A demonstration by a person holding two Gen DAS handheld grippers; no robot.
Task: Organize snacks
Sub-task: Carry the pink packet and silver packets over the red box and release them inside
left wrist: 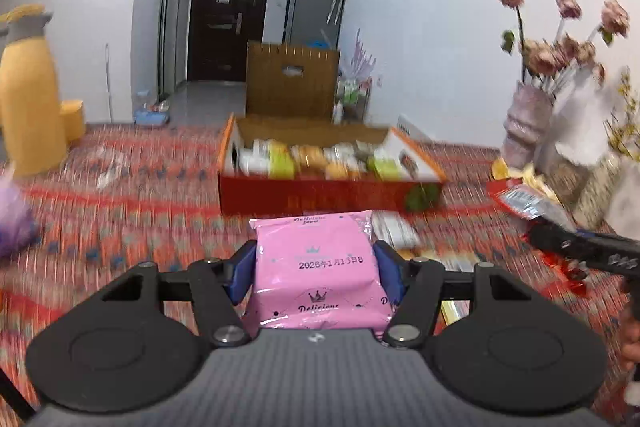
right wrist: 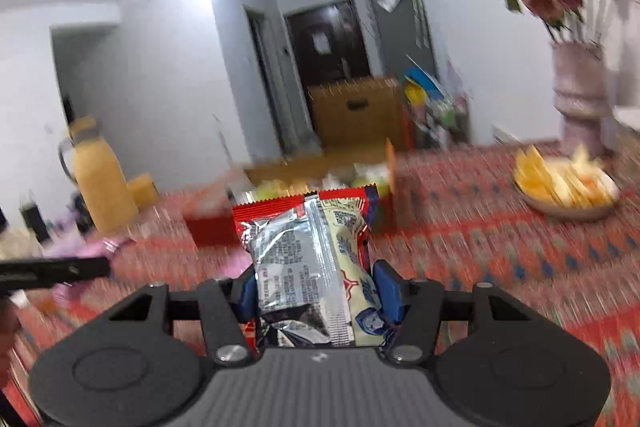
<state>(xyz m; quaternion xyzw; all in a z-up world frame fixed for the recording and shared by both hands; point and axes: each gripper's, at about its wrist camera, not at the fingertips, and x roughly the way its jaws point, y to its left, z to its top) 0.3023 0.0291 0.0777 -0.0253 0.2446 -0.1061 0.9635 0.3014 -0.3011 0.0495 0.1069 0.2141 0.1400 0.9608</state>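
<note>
From the left wrist camera, the left claw (left wrist: 316, 269) is clamped on a pink snack packet (left wrist: 316, 267), its blue pads pressing the packet's two sides so that it stands up between them, clear of the red patterned table (left wrist: 140, 195). Straight ahead sits an open orange-and-red box (left wrist: 328, 187) already holding a row of wrapped snacks, and a few loose packets (left wrist: 394, 231) lie on the cloth just beyond the pink one. At the right edge the other gripper appears, carrying a red wrapper (blurred here), with a vase of dried roses (left wrist: 524, 123) behind it. From the right wrist camera, the right claw (right wrist: 316, 293) is closed on a red and silver snack packet (right wrist: 308, 259), back side showing, likewise lifted off the table. The box (right wrist: 390, 163) lies beyond it, partly hidden by the packet, and a bowl of yellow snacks (right wrist: 568, 187) stands well off to the right. Both views are smeared with motion. The step in hand looks like the carry: two packets gripped at once, headed for the box. The next move probably calls for bringing each claw over the box's open top, finding a gap among the snacks inside, and releasing one at a time so the two grippers do not collide.
</note>
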